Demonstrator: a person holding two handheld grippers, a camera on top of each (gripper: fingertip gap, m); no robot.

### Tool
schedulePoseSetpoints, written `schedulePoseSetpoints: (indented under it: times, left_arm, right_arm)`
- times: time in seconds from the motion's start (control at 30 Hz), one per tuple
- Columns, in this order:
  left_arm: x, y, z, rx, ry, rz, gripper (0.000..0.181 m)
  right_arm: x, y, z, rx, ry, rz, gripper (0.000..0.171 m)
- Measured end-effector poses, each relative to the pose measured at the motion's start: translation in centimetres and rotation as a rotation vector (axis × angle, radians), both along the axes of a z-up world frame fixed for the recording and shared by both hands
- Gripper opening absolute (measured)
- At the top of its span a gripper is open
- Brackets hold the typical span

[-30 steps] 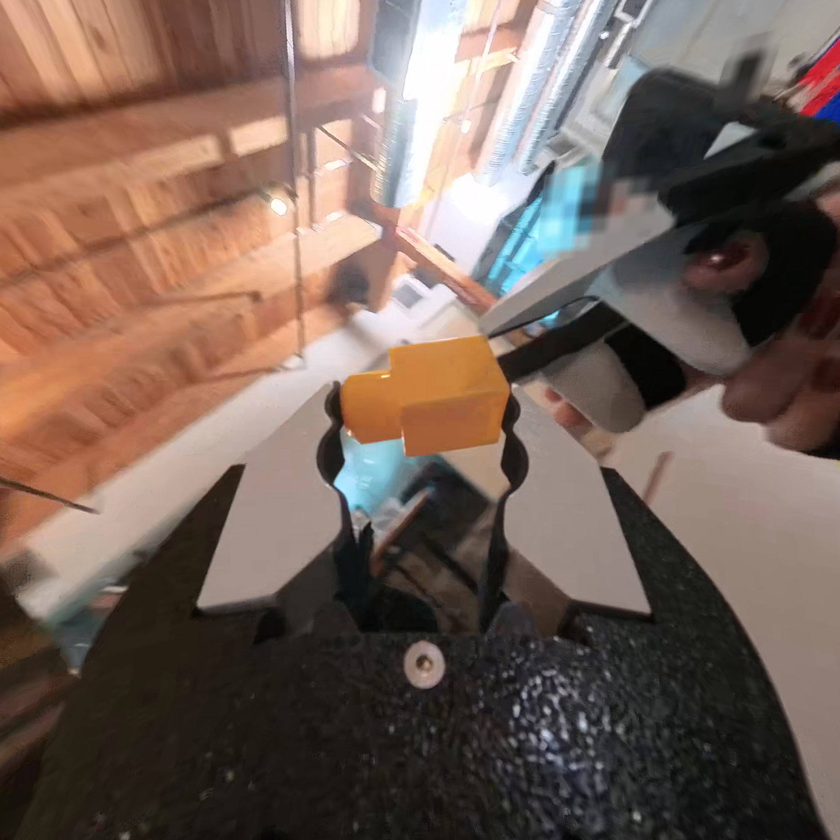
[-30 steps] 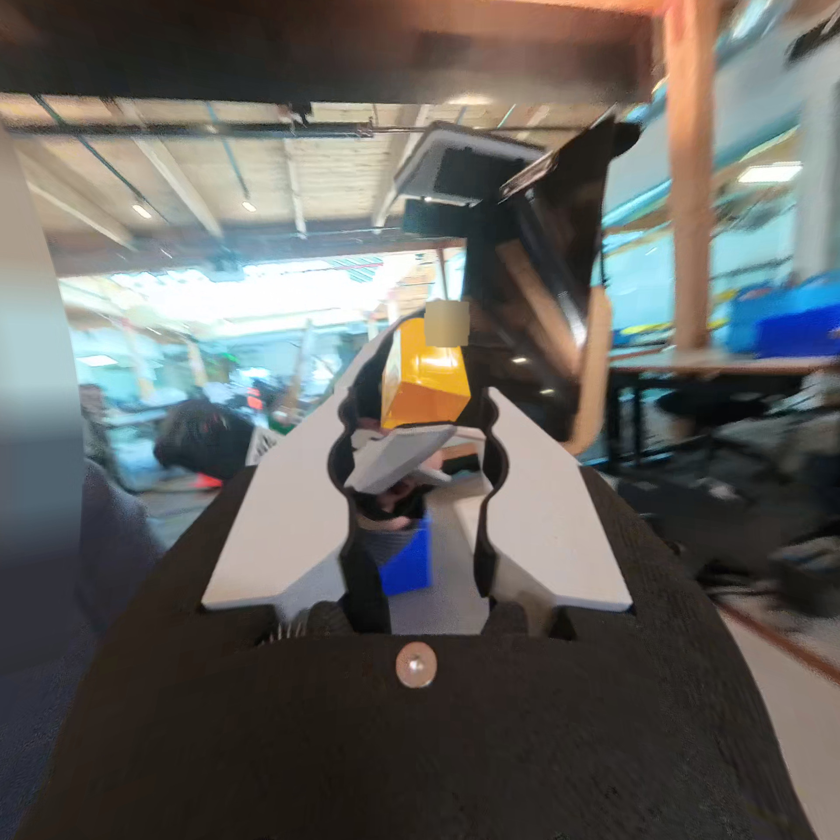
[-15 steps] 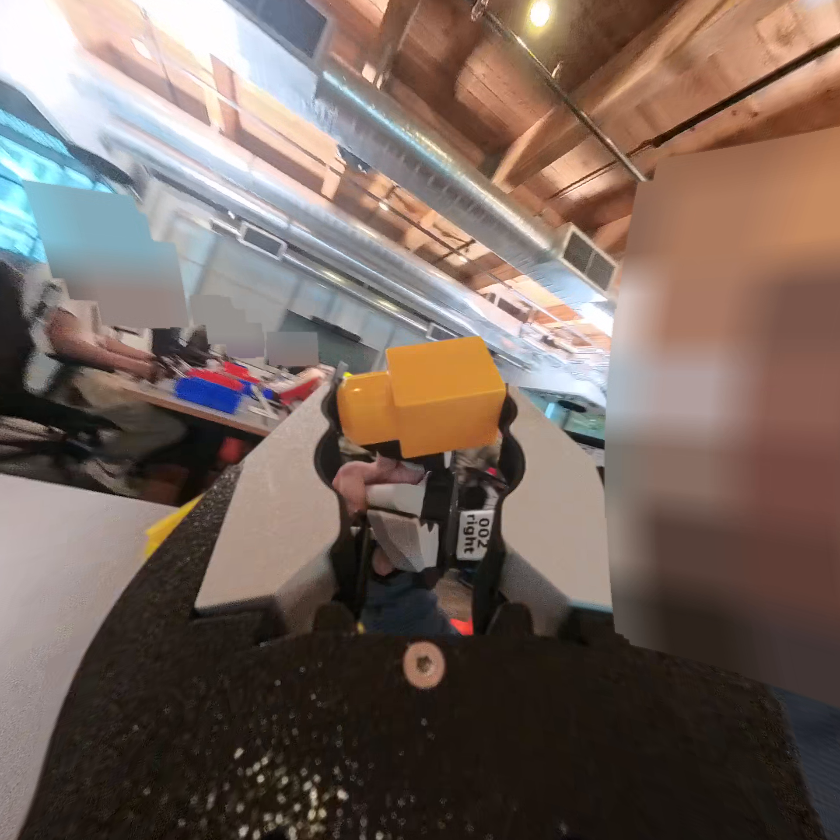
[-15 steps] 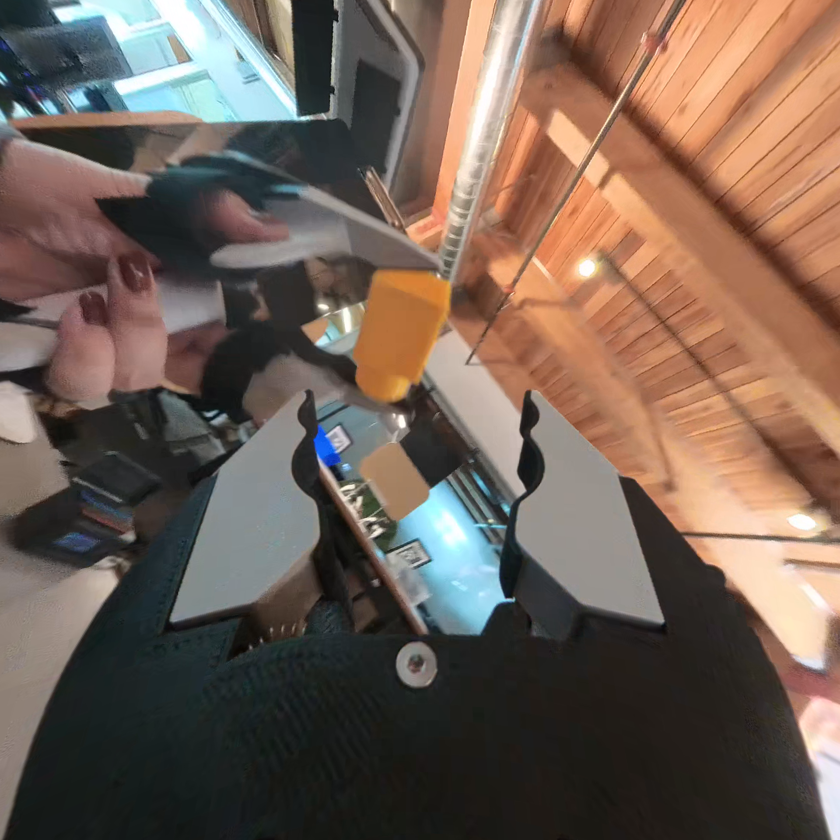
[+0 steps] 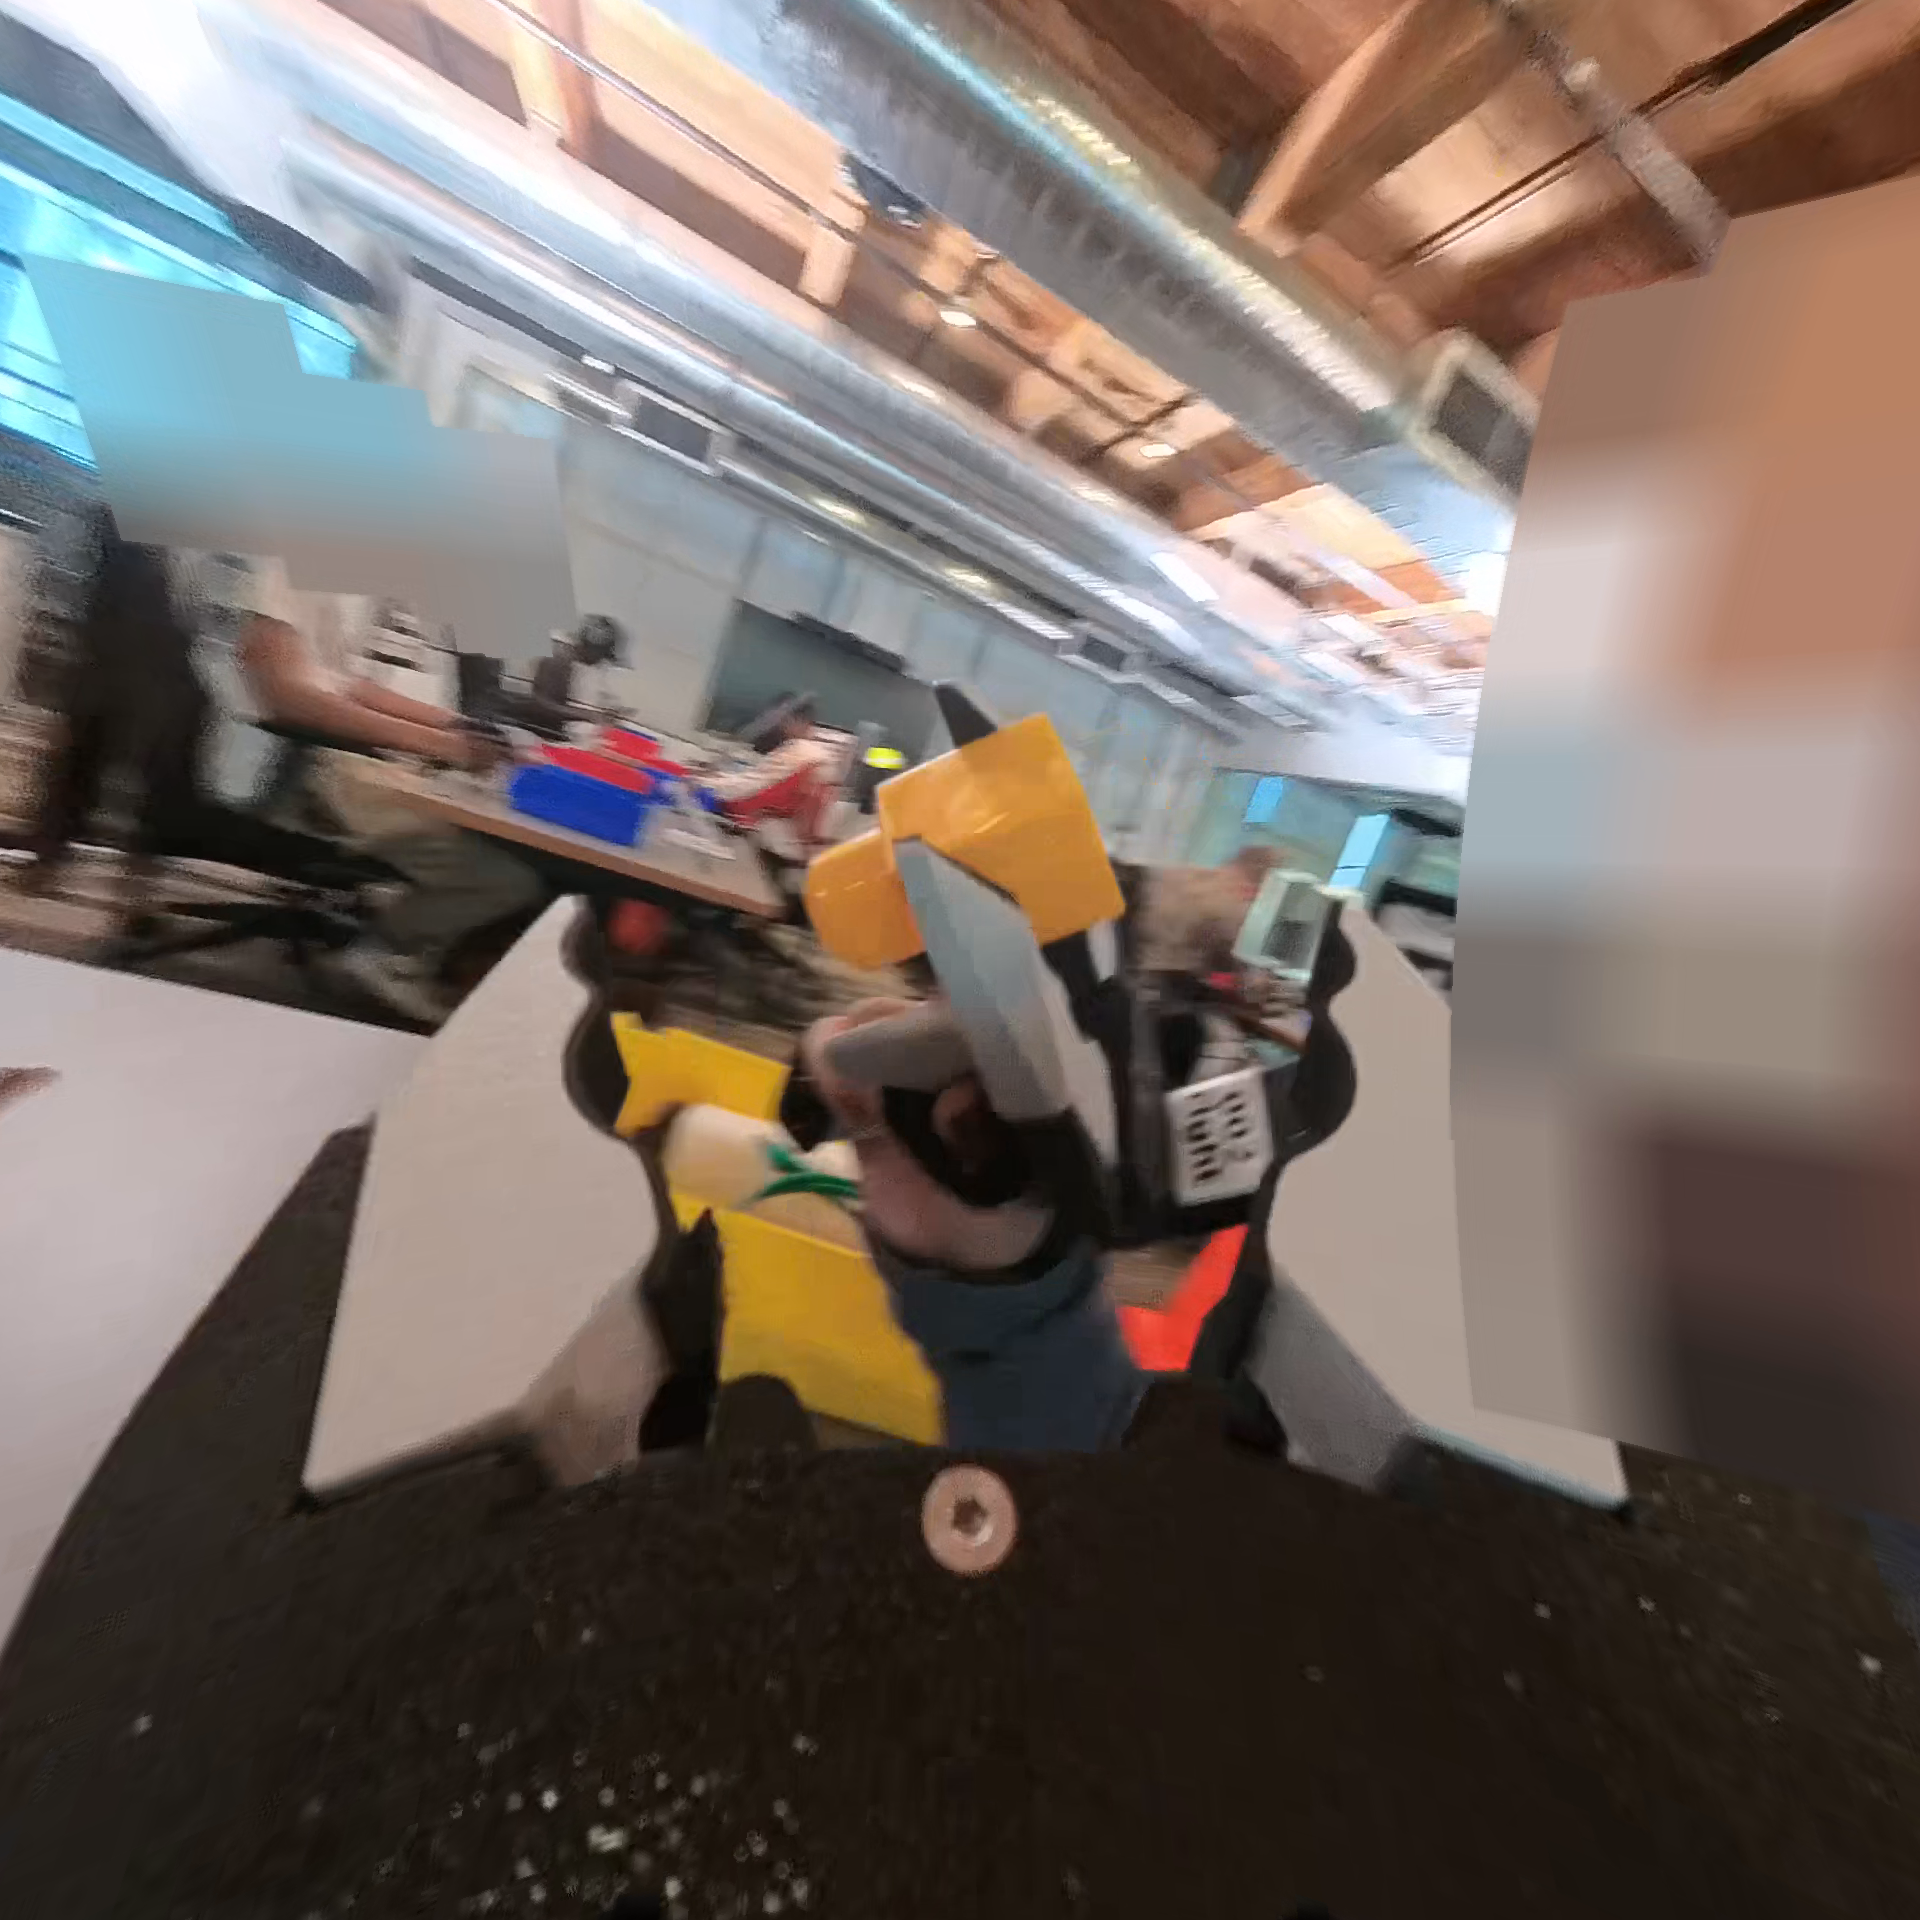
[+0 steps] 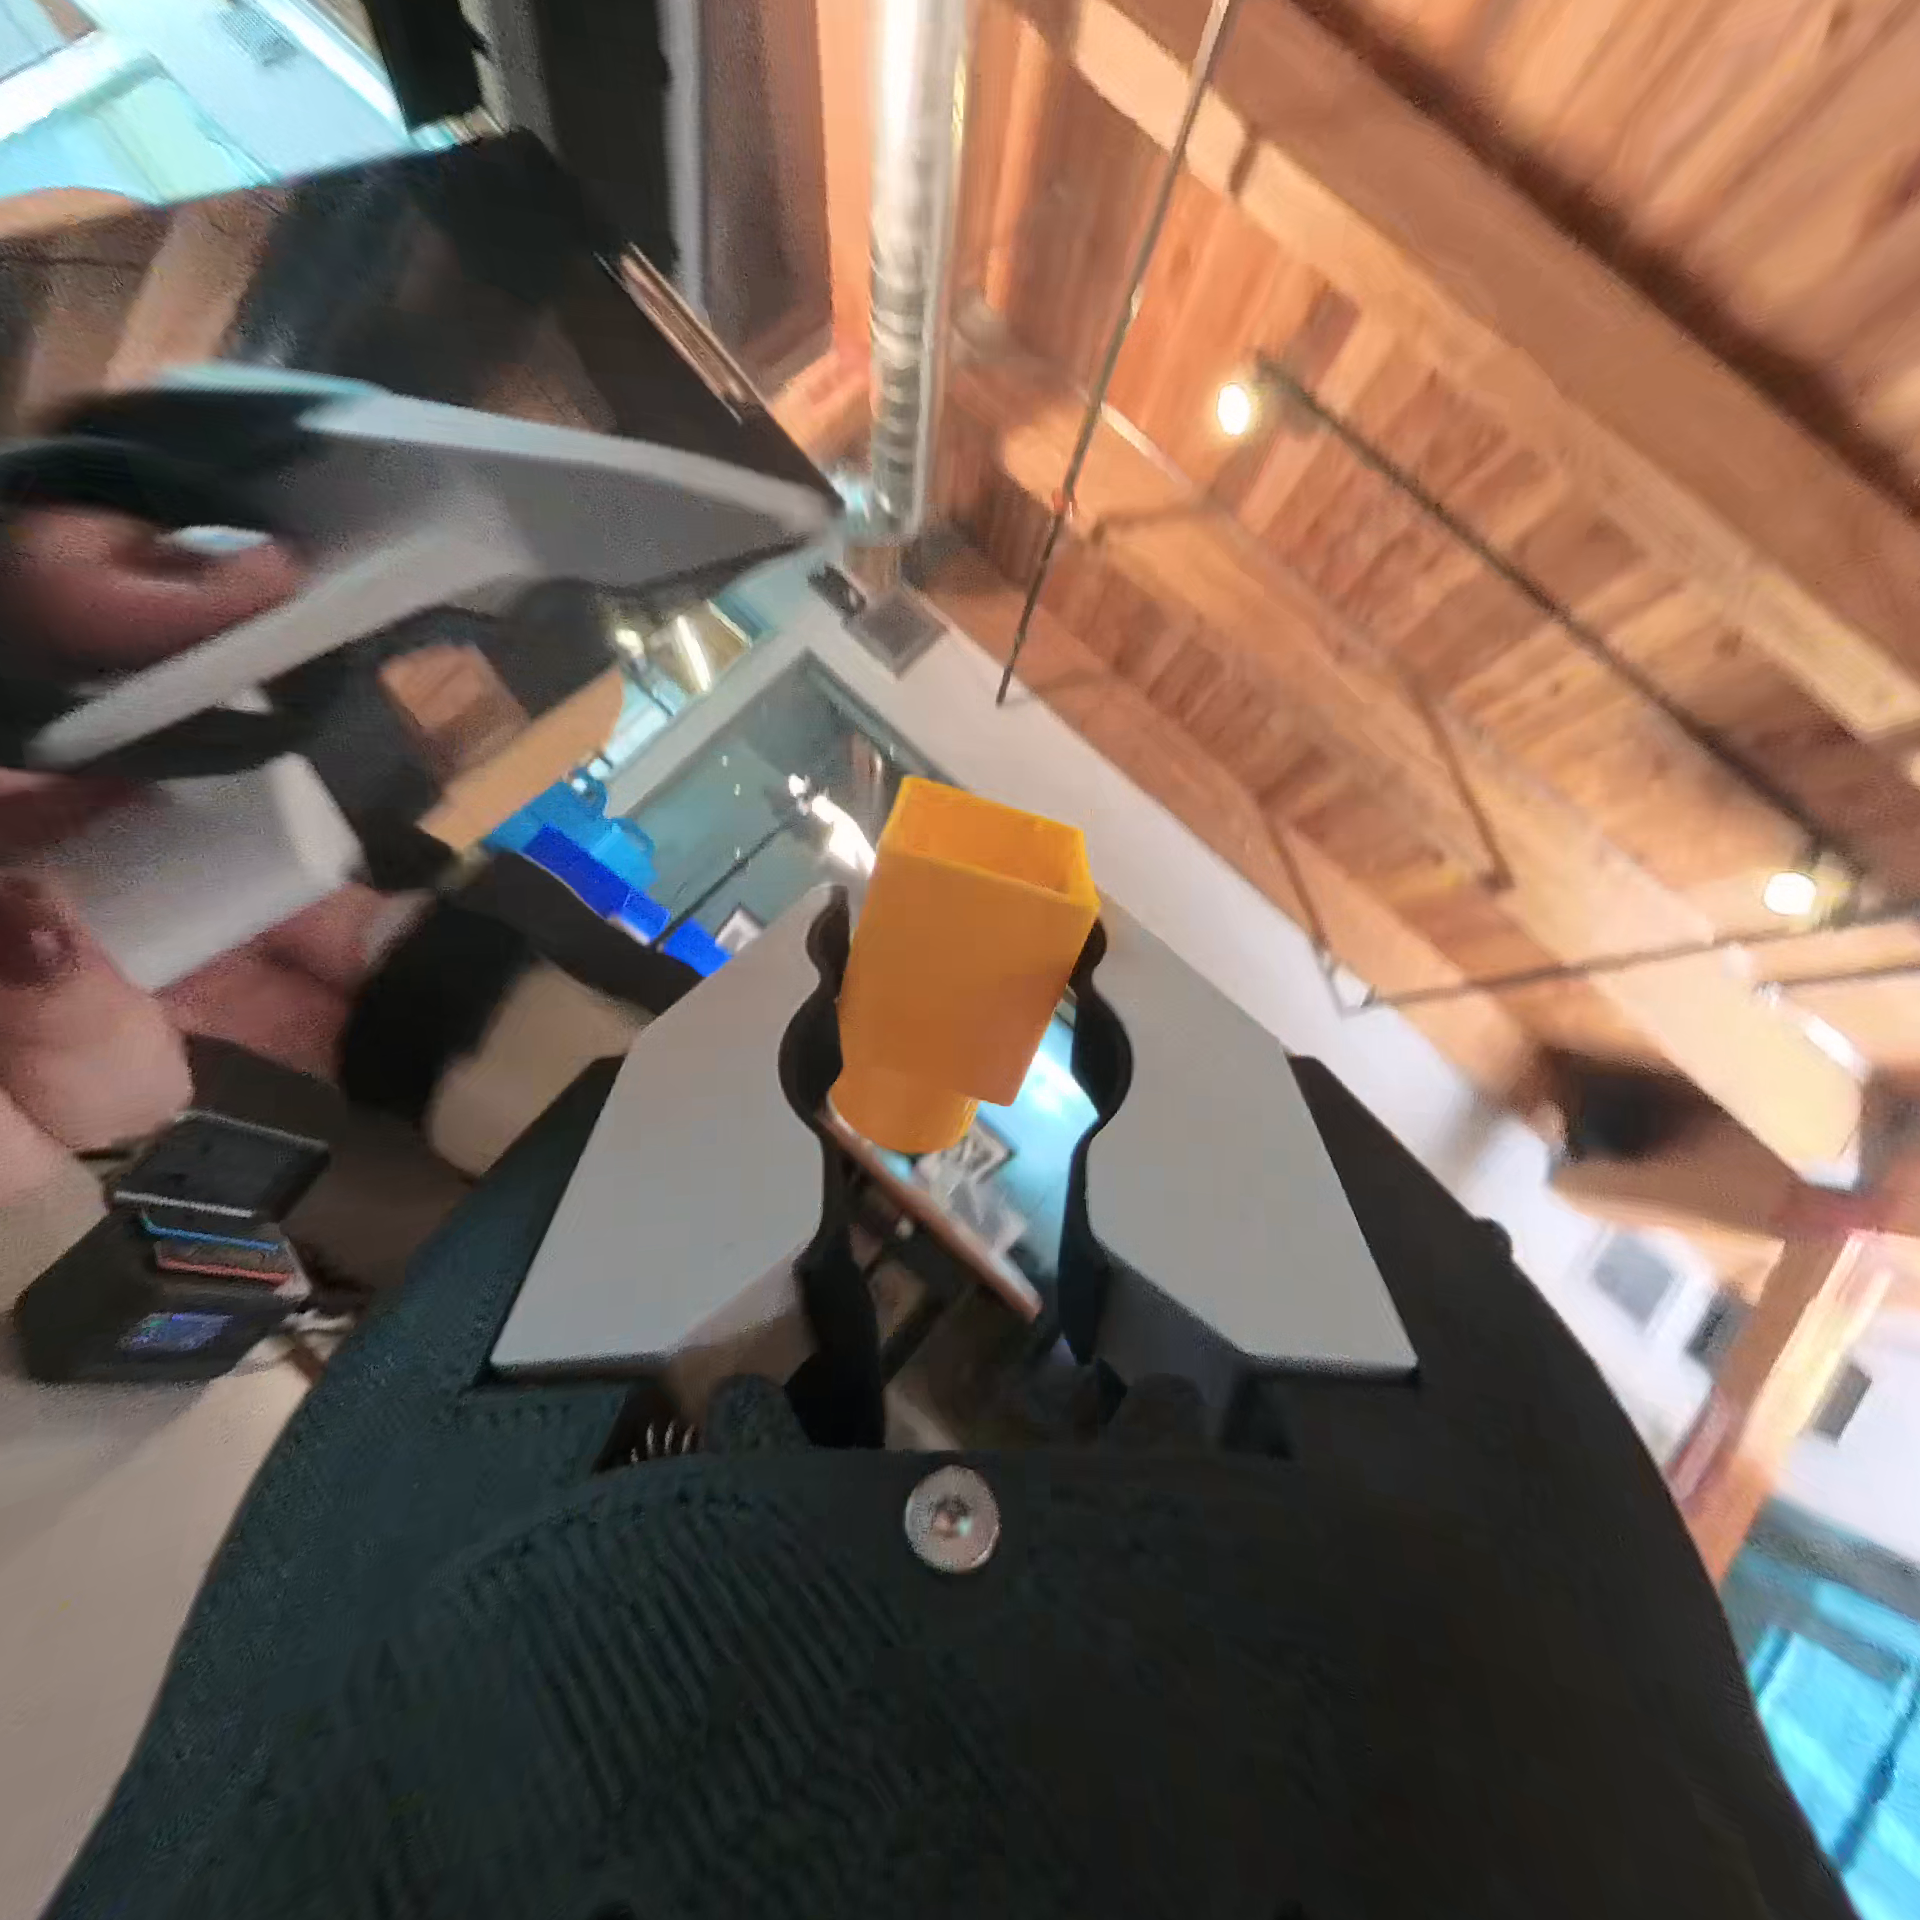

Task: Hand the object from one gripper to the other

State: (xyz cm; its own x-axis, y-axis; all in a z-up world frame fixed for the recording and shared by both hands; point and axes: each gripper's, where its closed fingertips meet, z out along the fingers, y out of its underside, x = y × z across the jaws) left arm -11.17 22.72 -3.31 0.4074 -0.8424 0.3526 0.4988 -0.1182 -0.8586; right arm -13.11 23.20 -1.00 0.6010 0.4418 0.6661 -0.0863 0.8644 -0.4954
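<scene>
right wrist view: right hand-held gripper pinches orange block; left hand-held gripper spread, empty

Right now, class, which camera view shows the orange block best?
The right wrist view: the orange block sits unobstructed between the right gripper's jaws, open end visible. In the left wrist view the block is blurred and partly hidden by a grey finger.

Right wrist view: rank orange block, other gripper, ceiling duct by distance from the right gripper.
1. orange block: clamped between the right gripper fingertips.
2. left gripper: upper left, open, clear of the block.
3. ceiling duct: overhead, farthest.
</scene>
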Motion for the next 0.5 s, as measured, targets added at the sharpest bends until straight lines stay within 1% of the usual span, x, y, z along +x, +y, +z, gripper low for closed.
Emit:
schedulePoseSetpoints:
  times: [0.03, 0.07, 0.13, 0.2, 0.27, 0.33, 0.37, 0.43, 0.5]
  left_arm:
    - [-0.8, 0.5, -0.1, 0.017, 0.045, 0.099, 0.13]
    - [-1.7, 1.0, -0.2, 0.035, 0.088, 0.197, 0.129]
    - [-3.5, 1.2, 0.0, 0.071, 0.145, 0.349, 0.123]
    - [-4.9, 0.7, 0.7, 0.113, 0.149, 0.437, 0.113]
    - [-6.1, 0.1, 1.4, 0.148, 0.123, 0.489, 0.104]
    - [-7.1, -0.1, 1.6, 0.156, 0.106, 0.526, 0.1]
    - [-7.4, -0.1, 1.6, 0.155, 0.107, 0.54, 0.099]
    - [-8.0, 0.1, 1.4, 0.146, 0.117, 0.569, 0.098]
    - [-8.5, 0.3, 1.2, 0.139, 0.13, 0.598, 0.097]
  right_arm:
    - [0.6, 1.3, 0.0, -0.068, -0.016, -0.016, 0.04]
    - [1.1, 2.7, -0.3, -0.142, -0.056, -0.035, 0.04]
    - [2.3, 5.6, -2.4, -0.321, -0.215, -0.079, 0.04]
    - [5.0, 8.6, -4.7, -0.476, -0.321, -0.167, 0.04]
    - [8.2, 10.9, -7.6, -0.656, -0.415, -0.242, 0.04]
    - [11.8, 12.6, -11.2, -0.846, -0.509, -0.338, 0.04]
    - [13.9, 13.3, -13.2, -0.94, -0.563, -0.412, 0.04]
    - [18.0, 14.0, -17.2, -1.116, -0.67, -0.564, 0.04]
    - [21.0, 13.9, -20.1, -1.286, -0.711, -0.625, 0.04]
